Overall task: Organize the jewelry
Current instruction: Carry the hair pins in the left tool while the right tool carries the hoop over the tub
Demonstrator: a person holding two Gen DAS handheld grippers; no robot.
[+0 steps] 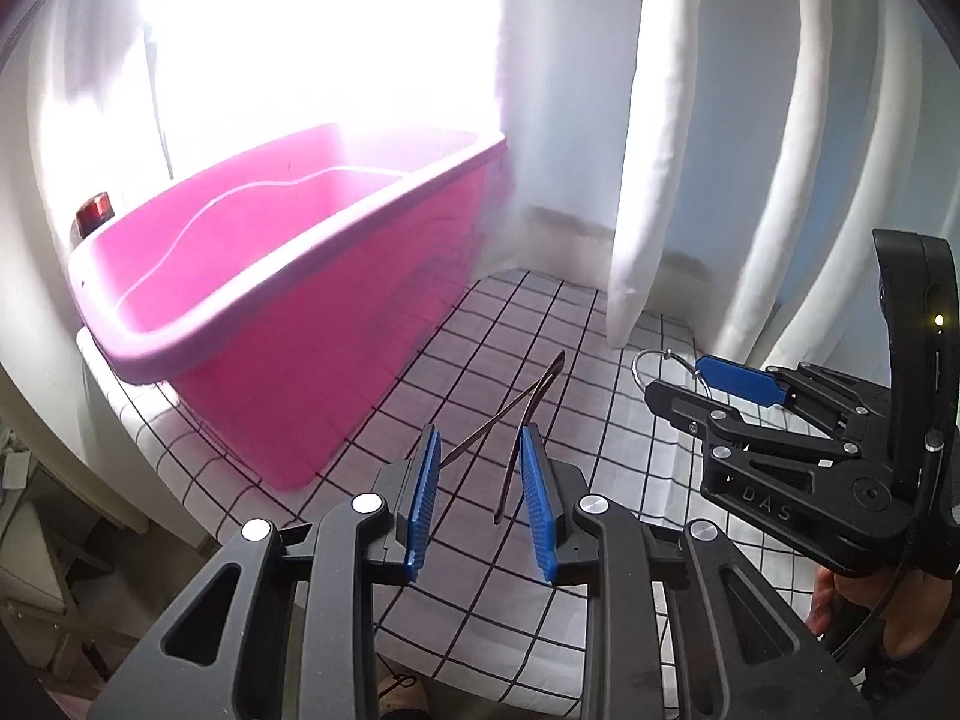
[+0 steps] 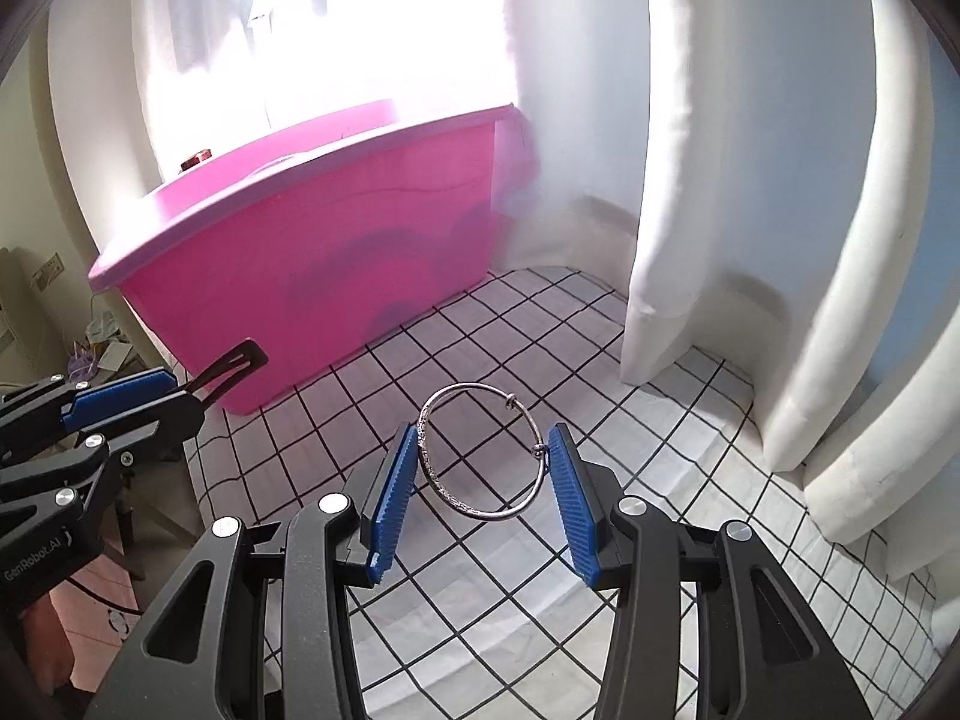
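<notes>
My left gripper [image 1: 480,450] is shut on a thin dark bangle [image 1: 528,402], held edge-on between its blue pads above the checked cloth; it also shows in the right wrist view [image 2: 231,367] sticking out of that gripper at the left. My right gripper [image 2: 483,450] is shut on a silver bangle [image 2: 480,456], which spans the gap between its blue pads above the cloth. In the left wrist view the right gripper [image 1: 678,378] is at the right with the silver bangle [image 1: 645,363] poking out. A pink plastic bin [image 1: 288,276] stands at the left; it also shows in the right wrist view [image 2: 312,258].
A white cloth with a black grid [image 2: 540,570] covers the table. White curtains [image 2: 750,210] hang close at the back and right. A small red object [image 1: 95,213] sits behind the bin. The table's left edge drops to the floor [image 1: 36,540].
</notes>
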